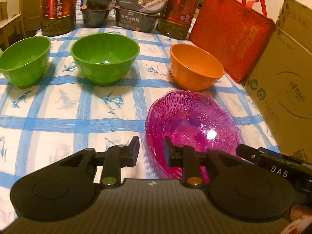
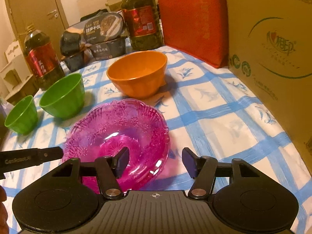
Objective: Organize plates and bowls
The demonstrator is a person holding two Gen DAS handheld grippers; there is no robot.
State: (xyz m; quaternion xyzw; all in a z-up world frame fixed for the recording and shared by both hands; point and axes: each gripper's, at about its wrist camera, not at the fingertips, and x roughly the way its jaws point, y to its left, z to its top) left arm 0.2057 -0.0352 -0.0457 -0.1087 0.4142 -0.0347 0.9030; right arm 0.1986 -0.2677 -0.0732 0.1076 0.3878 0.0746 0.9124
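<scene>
Pink glass-like dish (image 1: 192,128) sits on the blue-checked tablecloth (image 1: 64,117) directly ahead of both grippers. Left gripper (image 1: 151,152) straddles the dish's near-left rim with jaws slightly apart, one finger outside the rim, the other over the inside; pads not seen pressing on it. Right gripper (image 2: 155,160) stands over the dish's near-right rim with jaws well apart, left finger over the bowl of the dish, right finger outside above the cloth; nothing clamped.

Beyond the dish, just behind it, an orange bowl (image 1: 196,67). Further left, well apart from the dish, a green bowl (image 1: 105,58) and a second green bowl (image 1: 24,60) near the table's left edge.

Open cloth lies left of the dish and in front of the green bowls. On the right, a cardboard box (image 1: 282,81) hems the dish in closely, with a red tote bag (image 1: 234,37) behind it. Back of the table crowded by two oil bottles (image 1: 58,7) with red labels bearing Chinese characters, and stacked dark food trays (image 1: 138,9), the lower one reading "MONGLU", though blurred.

"DAS" shows on the right gripper's body in the left wrist view; "GenRobot" on the left gripper's finger in the right wrist view. Box printing carries a heart logo and Chinese characters, too soft to read.
</scene>
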